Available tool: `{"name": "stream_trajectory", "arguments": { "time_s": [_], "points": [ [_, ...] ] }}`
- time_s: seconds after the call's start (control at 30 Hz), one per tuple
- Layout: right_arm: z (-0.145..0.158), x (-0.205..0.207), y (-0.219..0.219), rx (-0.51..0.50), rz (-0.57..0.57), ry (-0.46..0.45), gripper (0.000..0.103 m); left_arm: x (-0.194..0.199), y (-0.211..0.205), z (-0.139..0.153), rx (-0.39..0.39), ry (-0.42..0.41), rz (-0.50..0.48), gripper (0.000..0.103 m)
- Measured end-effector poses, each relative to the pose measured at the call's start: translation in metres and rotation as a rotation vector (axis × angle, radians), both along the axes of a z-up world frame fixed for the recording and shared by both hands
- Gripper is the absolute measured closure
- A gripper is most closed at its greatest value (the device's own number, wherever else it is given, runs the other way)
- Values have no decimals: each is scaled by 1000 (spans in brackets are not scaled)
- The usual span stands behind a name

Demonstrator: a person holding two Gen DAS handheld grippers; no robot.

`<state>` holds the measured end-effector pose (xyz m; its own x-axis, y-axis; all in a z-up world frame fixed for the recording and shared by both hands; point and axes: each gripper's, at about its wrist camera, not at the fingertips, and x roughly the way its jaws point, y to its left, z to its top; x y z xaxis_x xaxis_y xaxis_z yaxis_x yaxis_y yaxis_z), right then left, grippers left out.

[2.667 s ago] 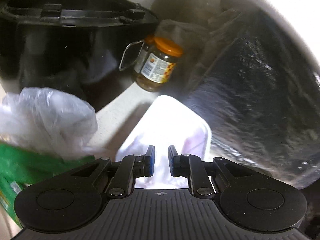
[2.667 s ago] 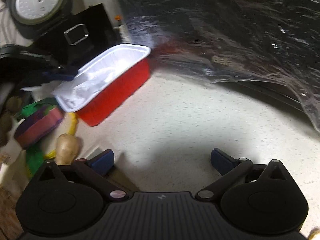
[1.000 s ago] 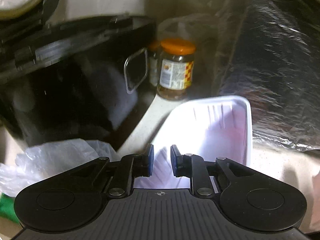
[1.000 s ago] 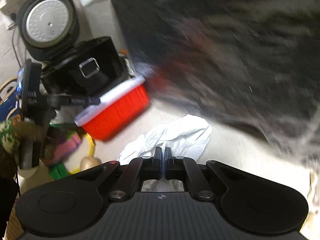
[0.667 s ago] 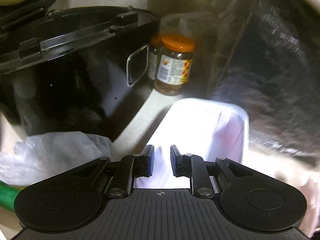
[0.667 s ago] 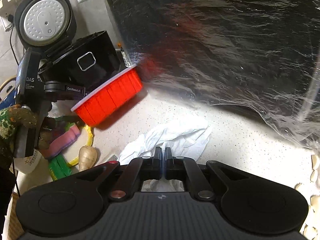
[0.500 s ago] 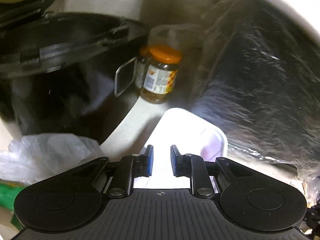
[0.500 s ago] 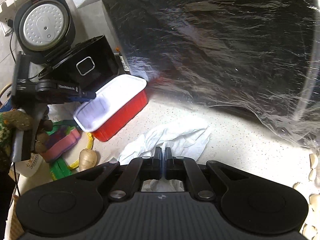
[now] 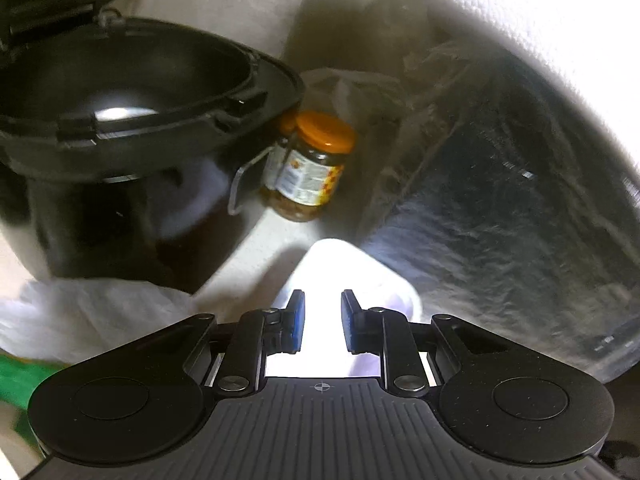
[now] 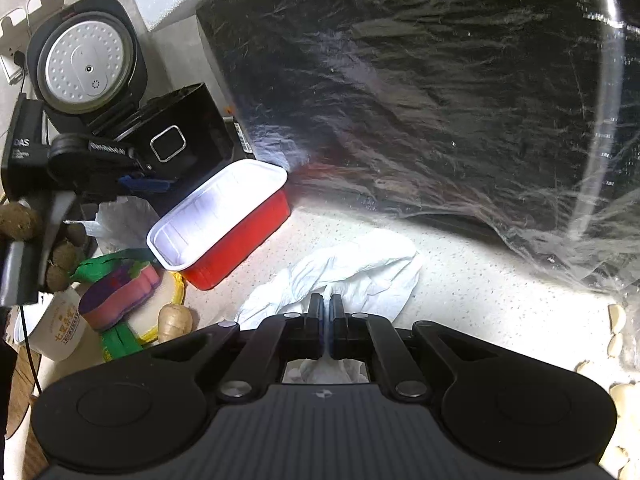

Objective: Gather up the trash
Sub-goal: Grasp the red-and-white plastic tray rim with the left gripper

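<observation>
Right wrist: right tool [image 10: 326,334] pinching crumpled white tissue [image 10: 344,276] on desk [image 10: 472,300], near red tray [image 10: 240,232]. Soft, light, likely tears; grip bunched folds. Left tool [image 9: 322,326] part-spread, whether gripping tray rim unclear.

We see the tray [image 10: 224,220] on the counter [image 10: 480,300], with the cooker [image 10: 176,140] behind it. The tissue [image 10: 352,272] lies to its right, the jar [image 9: 312,172] stands beside the cooker.

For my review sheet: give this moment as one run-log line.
left claw: shut on red tray rim | right claw: shut on white tissue | tray: empty
</observation>
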<state>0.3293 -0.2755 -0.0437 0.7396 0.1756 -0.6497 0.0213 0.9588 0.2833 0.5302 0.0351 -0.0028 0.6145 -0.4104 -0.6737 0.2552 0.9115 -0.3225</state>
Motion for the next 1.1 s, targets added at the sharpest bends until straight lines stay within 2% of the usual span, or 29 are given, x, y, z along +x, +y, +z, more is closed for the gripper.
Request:
{"name": "stream_trajectory", "arguments": {
  "time_s": [0.07, 0.3, 0.43, 0.6, 0.63, 0.73, 0.87, 0.97, 1.03, 1.1],
  "points": [
    [-3, 2, 2, 0, 7, 9, 100, 3, -1, -3, 65, 6, 6, 81],
    [-5, 3, 8, -2, 32, 10, 100, 18, 7, -32, 133, 90, 13, 81],
    [-6, 3, 9, -9, 33, 14, 100, 22, 10, -46, 116, 122, 15, 79],
    [-12, 6, 11, 3, 33, 41, 100, 33, 4, -72, 42, 169, -21, 78],
    [-14, 6, 12, 5, 31, 47, 100, 35, 4, -77, 24, 187, -21, 81],
    [-13, 1, 16, 2, 21, 47, 100, 25, 9, -76, -35, 179, 64, 87],
    [-3, -10, 22, -20, -5, 25, 100, 1, 22, -60, -159, 91, 153, 84],
    [13, -25, 23, -17, -36, -13, 100, -24, 38, -38, -292, 25, 183, 87],
    [26, -43, 23, -1, -49, -52, 100, -46, 43, -18, -334, -32, 190, 87],
    [35, -63, 24, -2, -61, -85, 100, -75, 41, 3, -341, -87, 168, 87]
  ]
}}
